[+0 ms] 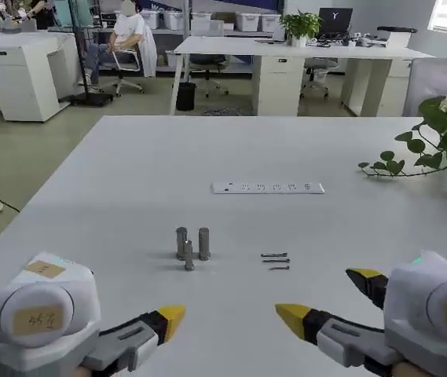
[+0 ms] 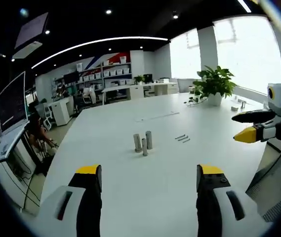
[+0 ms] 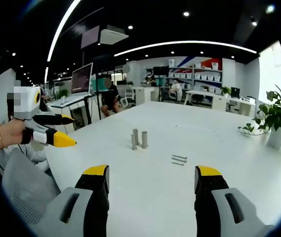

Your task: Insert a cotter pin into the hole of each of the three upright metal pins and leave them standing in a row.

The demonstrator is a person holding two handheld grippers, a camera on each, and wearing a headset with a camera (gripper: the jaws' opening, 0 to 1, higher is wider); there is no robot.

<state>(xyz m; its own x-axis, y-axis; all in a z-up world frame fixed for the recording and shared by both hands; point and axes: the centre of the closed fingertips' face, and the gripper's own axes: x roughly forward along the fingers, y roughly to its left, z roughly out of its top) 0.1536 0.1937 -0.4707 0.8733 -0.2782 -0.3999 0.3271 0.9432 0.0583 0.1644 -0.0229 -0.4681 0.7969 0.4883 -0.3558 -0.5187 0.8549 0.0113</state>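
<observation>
Open-plan office or lab floor: rows of white desks [image 1: 302, 49], swivel chairs [image 1: 318, 69], a monitor [image 2: 13, 101] and a person [image 1: 127, 31] seated at the back. Shelves [image 3: 202, 66] along the far wall held storage bins [image 1: 248, 21]. There were potted plants [image 1: 300, 23], big windows [image 2: 246, 49], strip ceiling lights [image 3: 184, 44], and a power strip [image 1: 268, 188] on the white worktable [image 1: 129, 181].

White table [image 1: 129, 181], grey metal pins [image 1: 189, 253], dark cotter pins [image 1: 275, 261], yellow-tipped black fingers [image 2: 88, 177]

Left gripper [image 2: 149, 170] and right gripper [image 3: 148, 171] hover low, side by side and well apart, jaws spread wide and empty, yellow tips angled slightly inward.
</observation>
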